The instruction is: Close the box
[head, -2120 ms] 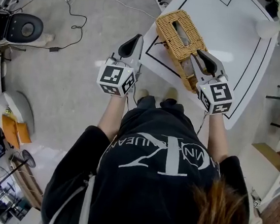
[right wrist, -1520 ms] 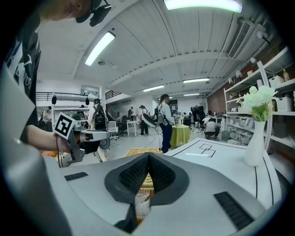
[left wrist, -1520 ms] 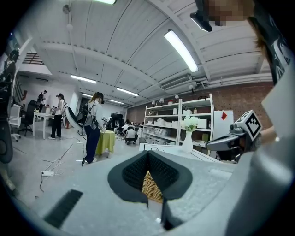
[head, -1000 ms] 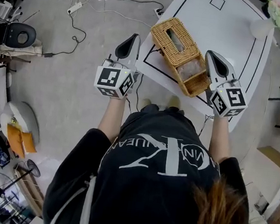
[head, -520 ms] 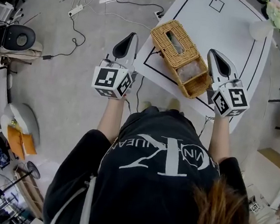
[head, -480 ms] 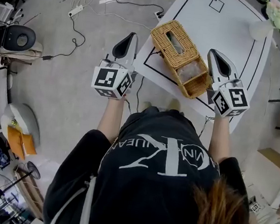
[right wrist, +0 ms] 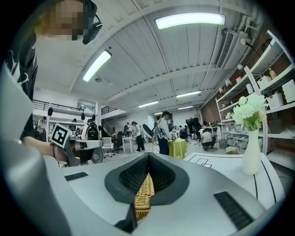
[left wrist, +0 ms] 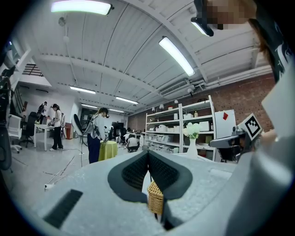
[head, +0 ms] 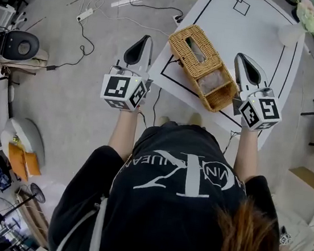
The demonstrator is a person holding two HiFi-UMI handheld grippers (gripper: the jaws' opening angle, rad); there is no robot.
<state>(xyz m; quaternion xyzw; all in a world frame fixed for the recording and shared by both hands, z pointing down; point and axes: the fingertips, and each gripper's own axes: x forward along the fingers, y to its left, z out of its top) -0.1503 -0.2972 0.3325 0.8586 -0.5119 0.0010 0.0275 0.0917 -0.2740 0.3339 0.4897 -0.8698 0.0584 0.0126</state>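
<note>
The box (head: pixel 197 55) is a long wicker one lying slantwise on the white table (head: pixel 262 27), close to the table's near-left edge and inside a black outline (head: pixel 279 69) drawn on the top. Its far part is covered by a woven top with a rectangular slot cut in it. Its near part lies open upward and shows something pale inside; what that is cannot be made out. A white vase (head: pixel 293 31) of pale flowers stands well apart from it at the far right of the table.

The left claw (head: pixel 141 41) hangs over the floor (head: pixel 63 98) just left of the table's edge, apart from the box. In the left gripper view its jaws meet at the tips with nothing between them (left wrist: pixel 148 154), and only a corner of the wicker (left wrist: pixel 156 198) shows beyond, through the gap below the tips.

The right claw (head: pixel 243 60) is over the table, just to the right of the box's open near part and not touching it. In the right gripper view its jaws are pressed together and empty (right wrist: pixel 148 156); a strip of the wicker (right wrist: pixel 143 198) shows past them.
</note>
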